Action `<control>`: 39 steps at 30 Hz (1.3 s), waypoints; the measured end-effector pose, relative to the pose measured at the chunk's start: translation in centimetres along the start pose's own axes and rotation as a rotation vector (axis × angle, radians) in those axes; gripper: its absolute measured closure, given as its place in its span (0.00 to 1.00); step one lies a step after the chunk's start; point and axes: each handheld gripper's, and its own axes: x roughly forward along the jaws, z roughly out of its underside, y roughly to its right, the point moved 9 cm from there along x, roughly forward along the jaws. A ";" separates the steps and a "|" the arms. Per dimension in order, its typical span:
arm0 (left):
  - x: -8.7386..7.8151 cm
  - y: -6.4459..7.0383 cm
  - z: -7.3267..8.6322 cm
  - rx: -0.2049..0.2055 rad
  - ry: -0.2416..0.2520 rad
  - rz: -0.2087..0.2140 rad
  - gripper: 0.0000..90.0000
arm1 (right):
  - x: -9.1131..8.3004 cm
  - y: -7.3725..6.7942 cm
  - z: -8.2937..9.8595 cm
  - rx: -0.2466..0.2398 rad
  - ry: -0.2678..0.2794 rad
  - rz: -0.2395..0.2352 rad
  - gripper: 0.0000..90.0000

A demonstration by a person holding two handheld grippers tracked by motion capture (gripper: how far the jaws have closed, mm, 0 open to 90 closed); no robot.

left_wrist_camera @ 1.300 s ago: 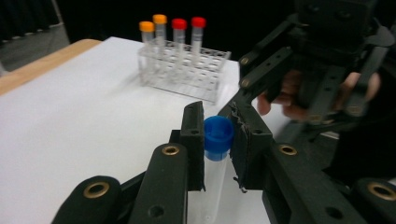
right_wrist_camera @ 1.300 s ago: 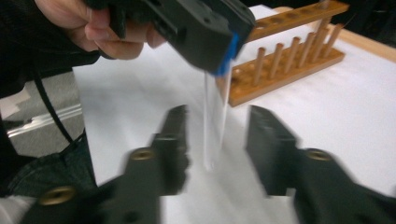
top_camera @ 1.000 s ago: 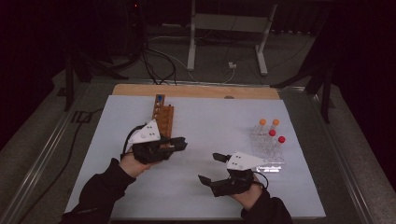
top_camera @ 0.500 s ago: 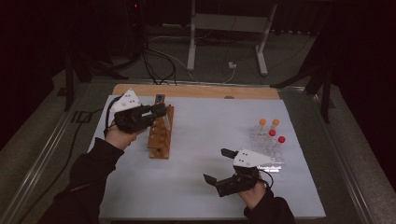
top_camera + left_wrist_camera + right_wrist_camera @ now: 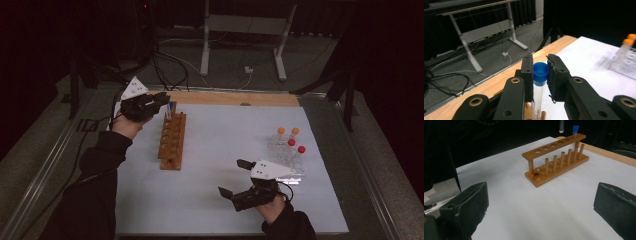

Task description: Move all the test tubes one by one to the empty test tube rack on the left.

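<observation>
High view: left gripper [image 5: 162, 98] at upper left of frame, over the far end of the wooden rack [image 5: 172, 140]; right gripper [image 5: 234, 177] at lower centre, jaws wide apart, empty. Left gripper view: jaws flank the blue-capped tube [image 5: 540, 72], cap between the pads, contact uncertain. Right gripper view: tube stands in the rack's far hole. Risk: an off-centre squeeze could tilt or jam it
</observation>
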 end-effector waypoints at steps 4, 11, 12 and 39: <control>0.7 -0.7 0.5 -0.009 -0.009 -0.019 0.86 | 0.0 0.0 0.0 -0.003 -0.001 -0.001 0.00; 2.0 -2.0 1.6 -0.029 0.012 -0.075 0.86 | 0.0 0.0 0.2 -0.002 -0.006 -0.007 0.00; 2.1 -2.1 1.8 -0.037 0.010 -0.072 0.86 | 0.0 0.0 0.2 0.000 -0.007 -0.008 0.00; 5.5 -1.9 7.5 -0.090 -0.121 -0.063 0.86 | -0.2 0.2 0.5 0.014 -0.012 -0.018 0.00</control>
